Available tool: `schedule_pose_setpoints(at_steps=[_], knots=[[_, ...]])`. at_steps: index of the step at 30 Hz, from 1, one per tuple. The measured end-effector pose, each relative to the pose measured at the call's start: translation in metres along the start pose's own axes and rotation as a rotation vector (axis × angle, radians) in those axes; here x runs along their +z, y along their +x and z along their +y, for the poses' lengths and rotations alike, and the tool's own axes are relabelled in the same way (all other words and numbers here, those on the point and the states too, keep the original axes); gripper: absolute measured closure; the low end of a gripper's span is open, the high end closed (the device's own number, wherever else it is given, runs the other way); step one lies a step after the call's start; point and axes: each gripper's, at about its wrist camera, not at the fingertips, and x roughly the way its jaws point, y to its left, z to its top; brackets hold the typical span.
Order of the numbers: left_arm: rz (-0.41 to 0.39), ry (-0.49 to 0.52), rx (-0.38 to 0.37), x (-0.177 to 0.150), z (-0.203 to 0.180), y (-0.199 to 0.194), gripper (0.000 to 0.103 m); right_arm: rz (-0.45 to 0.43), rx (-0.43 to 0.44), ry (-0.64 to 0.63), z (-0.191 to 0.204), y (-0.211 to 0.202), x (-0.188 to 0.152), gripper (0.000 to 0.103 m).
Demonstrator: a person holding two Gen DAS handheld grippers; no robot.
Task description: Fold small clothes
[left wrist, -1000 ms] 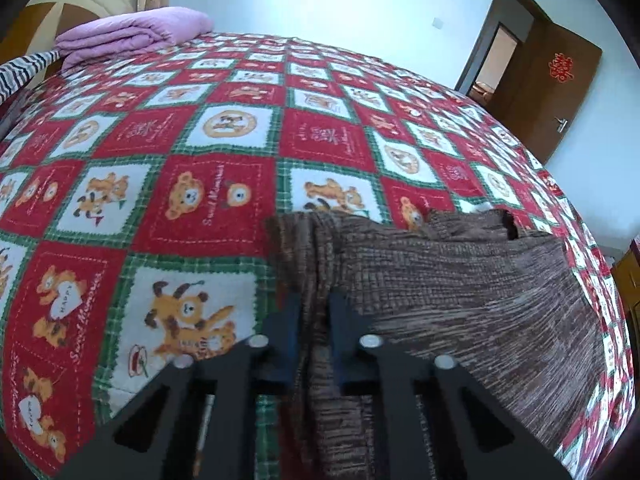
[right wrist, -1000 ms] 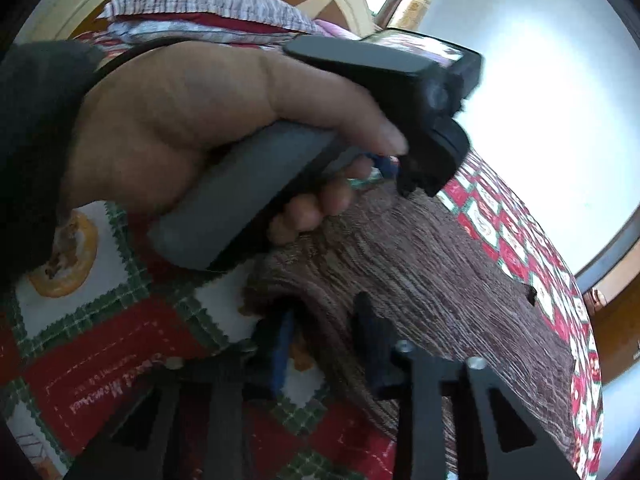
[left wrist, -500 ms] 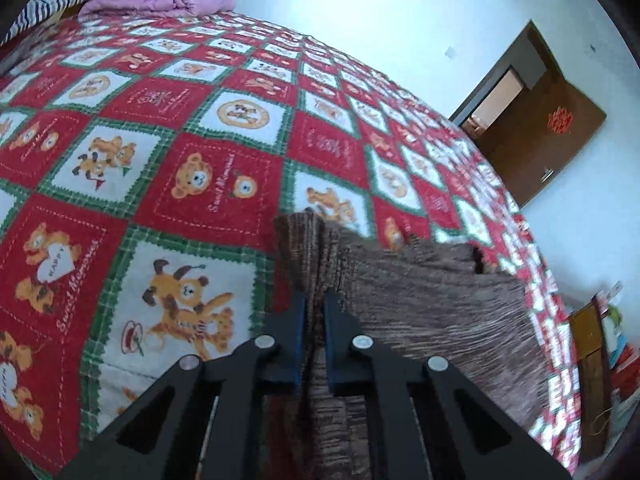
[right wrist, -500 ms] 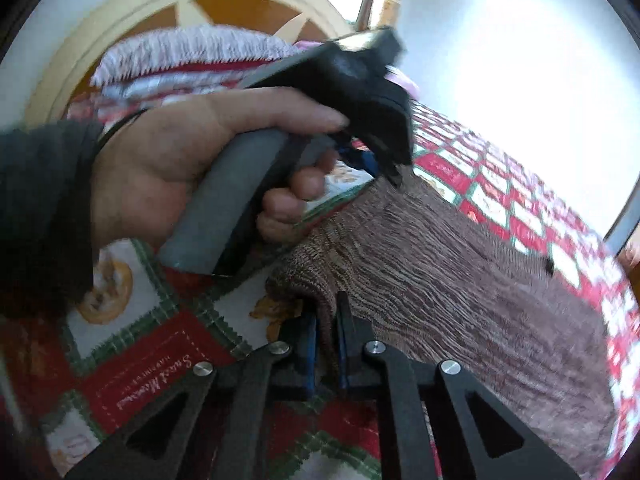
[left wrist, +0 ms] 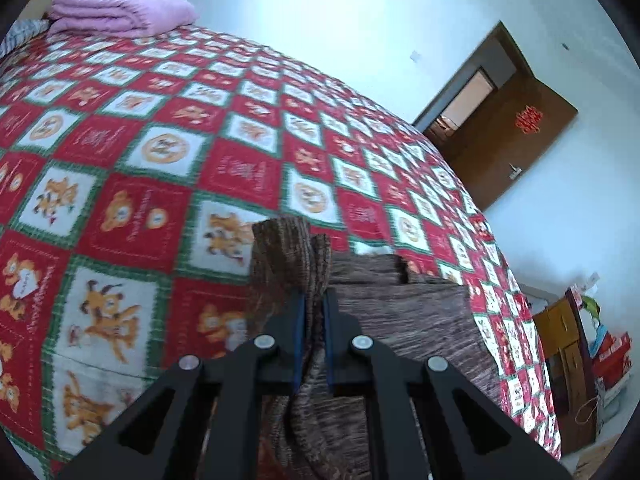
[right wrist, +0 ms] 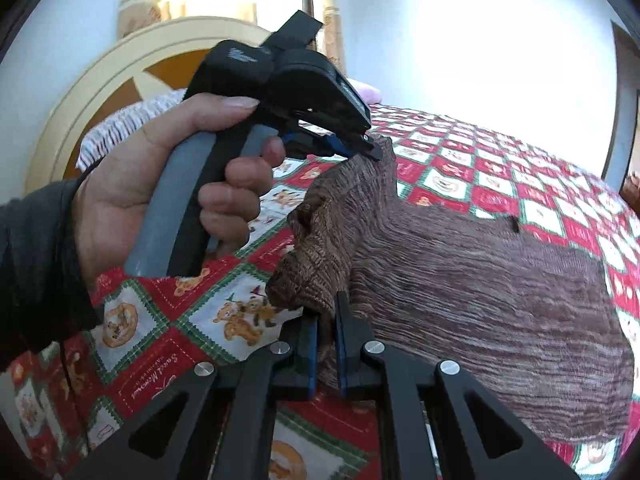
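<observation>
A brown ribbed knit garment (left wrist: pixel 408 320) lies on a red, white and green bear-print bedspread (left wrist: pixel 168 184). My left gripper (left wrist: pixel 314 312) is shut on one bunched edge of it, and the cloth stands up between the pads. In the right wrist view the same garment (right wrist: pixel 480 288) spreads to the right, and my right gripper (right wrist: pixel 326 320) is shut on another corner, lifted off the bedspread (right wrist: pixel 160 352). That view also shows the left gripper (right wrist: pixel 370 146), held by a hand (right wrist: pixel 160 184), pinching the far raised edge.
A folded purple blanket (left wrist: pixel 120 14) lies at the far end of the bed. A brown door (left wrist: pixel 516 140) stands open at the right, with a wooden cabinet (left wrist: pixel 568 356) and boxes beside the bed. A round cream headboard (right wrist: pixel 100 92) and striped pillow rise behind the hand.
The right gripper has closed on the garment's corner. Both grippers have risen and lifted the near edge off the bedspread, and the right view has rolled.
</observation>
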Motion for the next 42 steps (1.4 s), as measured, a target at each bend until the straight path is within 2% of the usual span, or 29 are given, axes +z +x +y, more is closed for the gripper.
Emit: schedule_pose_setpoints(at_steps=[13,25,33,42], knots=[[-0.005,0.068,-0.030,0.009,-0.080,0.016,0.095,-0.066,-0.005,0.203,-0.078,-0.047,-0.010,0.097],[0.007,0.156,-0.061,0.009,-0.145,0.041,0.095,-0.101,-0.050,0.308,-0.143,-0.092,-0.025,0.097],[0.037,0.214,-0.086,0.005,-0.189,0.073,0.095,-0.075,-0.072,0.353,-0.174,-0.111,-0.041,0.097],[0.132,0.253,-0.064,-0.014,-0.222,0.129,0.095,-0.026,-0.099,0.479,-0.212,-0.113,-0.072,0.099]])
